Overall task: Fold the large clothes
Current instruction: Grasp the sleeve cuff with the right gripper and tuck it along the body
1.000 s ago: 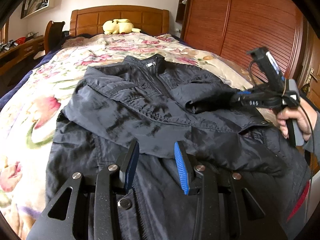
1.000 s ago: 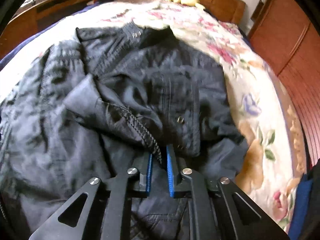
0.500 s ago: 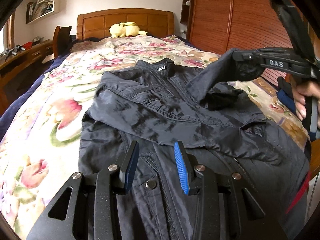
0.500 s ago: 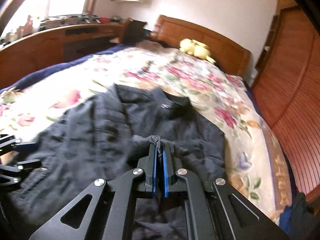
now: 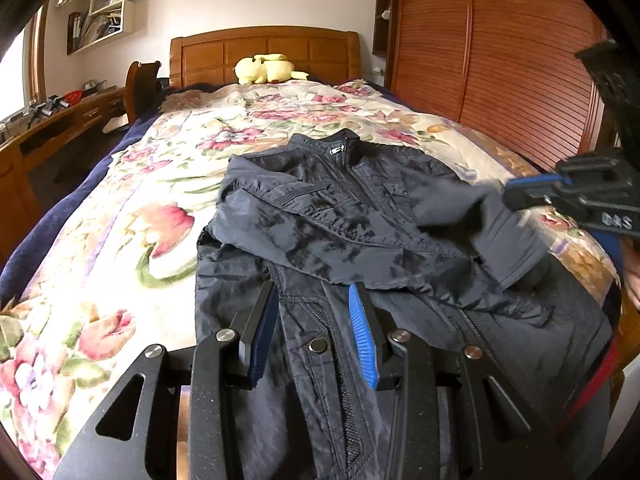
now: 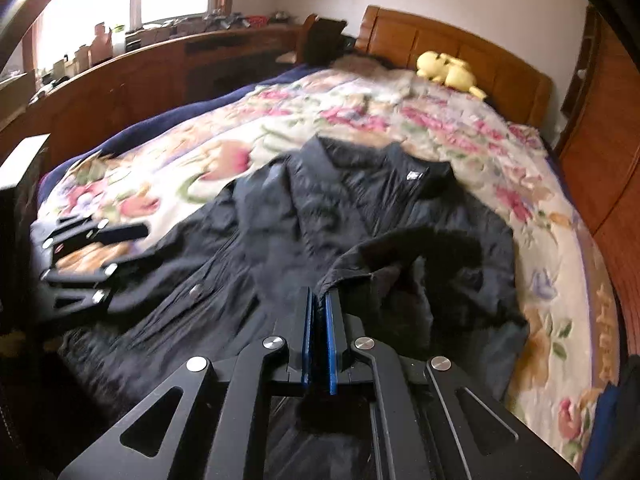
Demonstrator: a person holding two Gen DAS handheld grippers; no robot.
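L gripper agape, R gripper clamped

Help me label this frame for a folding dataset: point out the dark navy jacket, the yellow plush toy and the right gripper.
Dark navy jacket (image 5: 320, 236), left wrist view, on its chest panel.
Yellow plush toy (image 5: 264, 69), left wrist view, on its body.
Right gripper (image 6: 319, 300), right wrist view, between its fingertips.

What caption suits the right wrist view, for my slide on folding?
Right gripper shut on the sleeve of a dark jacket spread on a floral bedspread.
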